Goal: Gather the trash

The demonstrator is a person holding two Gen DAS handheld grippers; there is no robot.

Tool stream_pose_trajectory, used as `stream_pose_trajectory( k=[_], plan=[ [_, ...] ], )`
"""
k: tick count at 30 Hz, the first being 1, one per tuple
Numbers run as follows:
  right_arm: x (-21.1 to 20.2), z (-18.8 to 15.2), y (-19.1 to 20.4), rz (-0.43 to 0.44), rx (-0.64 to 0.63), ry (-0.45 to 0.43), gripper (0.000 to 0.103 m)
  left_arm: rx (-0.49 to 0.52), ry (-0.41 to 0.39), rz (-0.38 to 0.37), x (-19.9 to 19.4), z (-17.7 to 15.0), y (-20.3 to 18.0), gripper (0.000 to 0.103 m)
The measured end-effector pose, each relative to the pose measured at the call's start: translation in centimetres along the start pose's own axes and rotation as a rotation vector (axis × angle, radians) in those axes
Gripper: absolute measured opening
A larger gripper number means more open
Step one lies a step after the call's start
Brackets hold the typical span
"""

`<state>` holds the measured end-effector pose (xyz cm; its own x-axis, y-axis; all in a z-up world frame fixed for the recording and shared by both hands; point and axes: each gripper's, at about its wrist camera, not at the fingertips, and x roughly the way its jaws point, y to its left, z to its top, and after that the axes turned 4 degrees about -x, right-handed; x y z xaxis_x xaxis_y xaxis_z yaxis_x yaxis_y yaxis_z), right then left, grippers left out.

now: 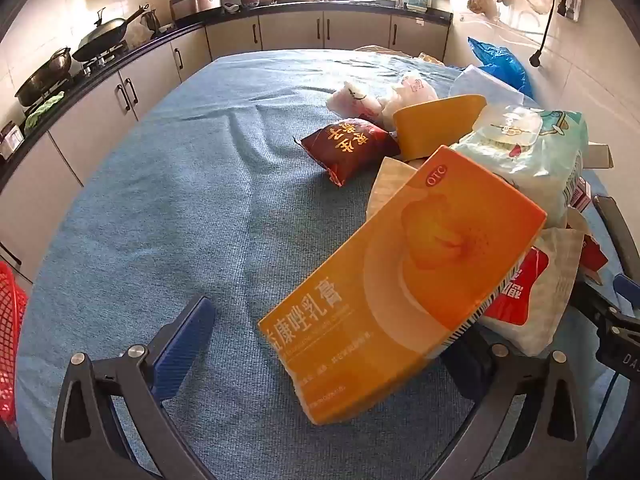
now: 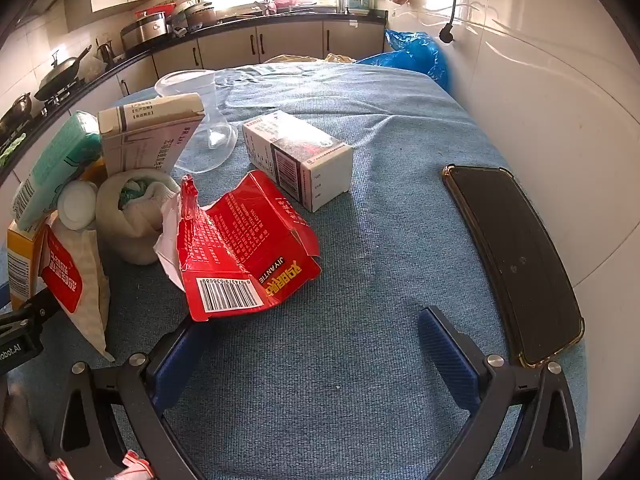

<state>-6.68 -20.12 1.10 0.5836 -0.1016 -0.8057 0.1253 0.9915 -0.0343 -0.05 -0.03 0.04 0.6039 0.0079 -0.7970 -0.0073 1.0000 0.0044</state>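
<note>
My left gripper (image 1: 320, 344) is open; an orange medicine box (image 1: 404, 276) lies tilted between its jaws, over the right finger, and I cannot tell if it touches it. Behind it lie a dark red snack packet (image 1: 348, 146), a yellow carton (image 1: 436, 124) and a pale green tissue pack (image 1: 536, 152). My right gripper (image 2: 316, 352) is open and empty above the blue cloth. Just ahead of its left finger lies a torn red carton (image 2: 244, 248). Further off stand a white medicine box (image 2: 300, 156) and a clear plastic cup (image 2: 204, 120).
A black phone (image 2: 516, 256) in a clear case lies at the right by the white wall. A blue plastic bag (image 2: 416, 52) sits at the table's far end. A red basket (image 1: 10, 332) is at the left edge. Kitchen counters with woks (image 1: 104, 36) run along the left.
</note>
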Motion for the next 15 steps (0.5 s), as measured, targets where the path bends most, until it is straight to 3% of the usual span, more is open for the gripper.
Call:
stream_pose_trajectory(
  k=[15],
  plan=[
    [0.04,0.06,0.06,-0.005,-0.004,0.007,0.103,-0.016,0.023,-0.022,0.13,0.10,0.17,0.103]
  ],
)
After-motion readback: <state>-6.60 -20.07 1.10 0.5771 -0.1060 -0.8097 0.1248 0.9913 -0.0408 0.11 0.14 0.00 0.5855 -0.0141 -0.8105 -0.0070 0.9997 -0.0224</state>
